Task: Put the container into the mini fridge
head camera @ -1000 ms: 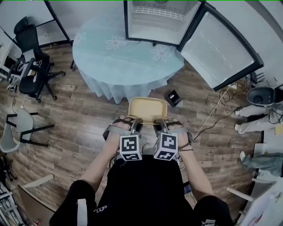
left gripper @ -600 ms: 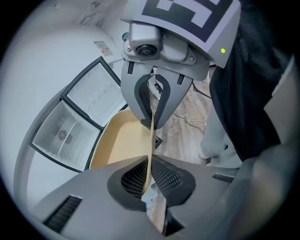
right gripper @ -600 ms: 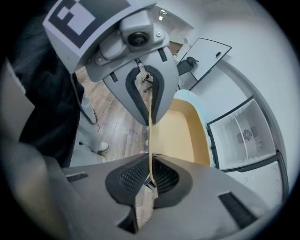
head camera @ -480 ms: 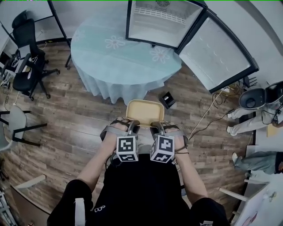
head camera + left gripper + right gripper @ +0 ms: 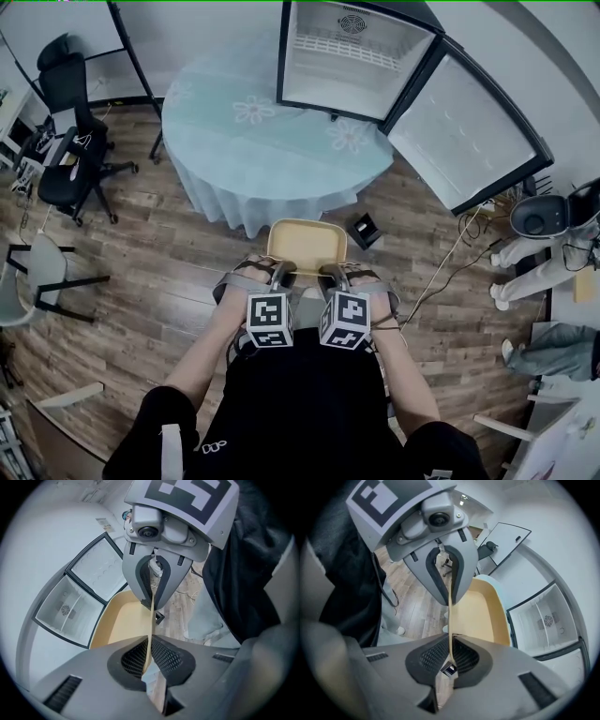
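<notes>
I hold a shallow tan container [image 5: 307, 242] level in front of me, over the wooden floor. My left gripper [image 5: 281, 270] is shut on its near rim at the left, and my right gripper [image 5: 330, 272] is shut on the same rim at the right. In the left gripper view the thin rim [image 5: 151, 620] runs between the jaws. The right gripper view shows the container [image 5: 477, 613] the same way. The mini fridge [image 5: 354, 58] stands open on the round table [image 5: 244, 141], its door [image 5: 461, 129] swung out to the right. Its white inside looks bare.
A pale blue cloth covers the round table between me and the fridge. A small black box [image 5: 364, 229] lies on the floor by the table. Office chairs [image 5: 67, 122] stand at the left. A person's legs [image 5: 530, 272] show at the right edge.
The view has shifted a little: the fridge and table now sit slightly further right and lower in the picture. Both grippers keep their hold on the container.
</notes>
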`<action>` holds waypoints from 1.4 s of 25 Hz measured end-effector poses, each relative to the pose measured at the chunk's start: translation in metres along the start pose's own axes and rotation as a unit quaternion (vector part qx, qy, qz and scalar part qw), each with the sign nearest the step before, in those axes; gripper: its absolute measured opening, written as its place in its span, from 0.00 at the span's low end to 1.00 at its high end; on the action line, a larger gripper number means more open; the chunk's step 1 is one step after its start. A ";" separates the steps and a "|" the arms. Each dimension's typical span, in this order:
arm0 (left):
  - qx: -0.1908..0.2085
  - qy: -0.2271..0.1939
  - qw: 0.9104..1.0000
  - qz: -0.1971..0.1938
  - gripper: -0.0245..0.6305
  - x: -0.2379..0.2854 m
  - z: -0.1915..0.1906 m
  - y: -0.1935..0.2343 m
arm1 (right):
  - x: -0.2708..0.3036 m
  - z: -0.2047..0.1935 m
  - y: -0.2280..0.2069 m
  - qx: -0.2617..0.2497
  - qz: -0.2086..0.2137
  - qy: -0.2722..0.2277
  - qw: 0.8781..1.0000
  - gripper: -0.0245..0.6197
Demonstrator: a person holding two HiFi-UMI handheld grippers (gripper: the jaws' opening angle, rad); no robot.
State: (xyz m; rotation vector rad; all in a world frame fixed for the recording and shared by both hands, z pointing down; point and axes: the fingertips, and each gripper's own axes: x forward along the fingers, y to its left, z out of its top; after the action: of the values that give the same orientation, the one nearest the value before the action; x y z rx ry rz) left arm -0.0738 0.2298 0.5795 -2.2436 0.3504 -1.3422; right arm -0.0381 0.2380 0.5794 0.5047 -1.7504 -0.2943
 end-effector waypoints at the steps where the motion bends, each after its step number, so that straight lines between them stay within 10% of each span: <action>1: 0.004 0.001 1.000 0.003 0.09 0.003 0.001 0.006 | 0.001 -0.001 -0.006 0.002 -0.004 -0.001 1.000 0.07; 35: -0.010 0.027 0.999 0.014 0.11 0.190 0.041 0.265 | 0.108 -0.108 -0.291 0.016 -0.006 -0.036 0.999 0.07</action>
State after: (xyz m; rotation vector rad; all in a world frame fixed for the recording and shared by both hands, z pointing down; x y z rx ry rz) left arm 0.0630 -0.0685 0.5633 -2.2150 0.4147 -1.3917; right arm 0.0986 -0.0604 0.5651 0.5336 -1.8246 -0.2971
